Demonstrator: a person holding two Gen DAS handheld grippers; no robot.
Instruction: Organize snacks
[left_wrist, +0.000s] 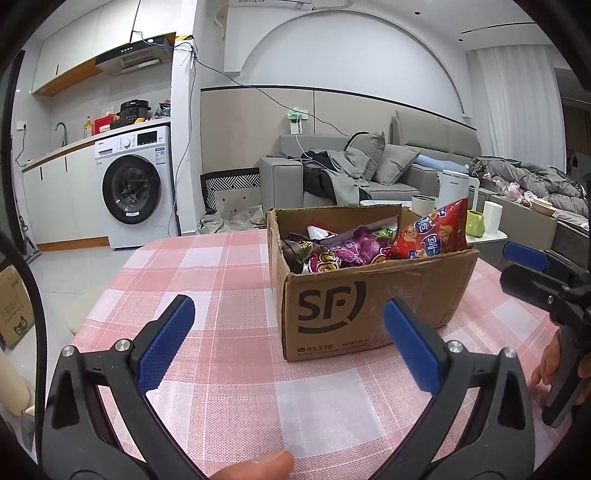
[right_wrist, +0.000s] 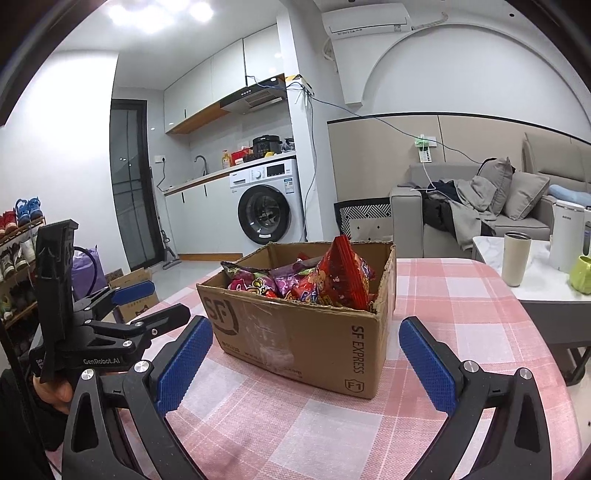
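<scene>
A brown cardboard box (left_wrist: 373, 295) (right_wrist: 306, 339) marked SF stands on the pink checked tablecloth (left_wrist: 207, 280) (right_wrist: 461, 295). Several snack bags fill it: a red bag (left_wrist: 432, 232) (right_wrist: 343, 273) sticks up, with a purple bag (left_wrist: 354, 247) and others beside it. My left gripper (left_wrist: 290, 339) is open, held just short of the box's near side, nothing between its blue pads. My right gripper (right_wrist: 304, 365) is open too, facing the box's front corner and empty. Each gripper shows at the edge of the other's view.
A low white table (right_wrist: 495, 258) to the right carries a beige tumbler (right_wrist: 517, 264), a white kettle (right_wrist: 565, 236) and a green cup (right_wrist: 581, 275). A grey sofa (left_wrist: 391, 166) stands behind. A washing machine (left_wrist: 136, 188) and kitchen counter lie far left. A shoe rack (right_wrist: 18, 236) is at left.
</scene>
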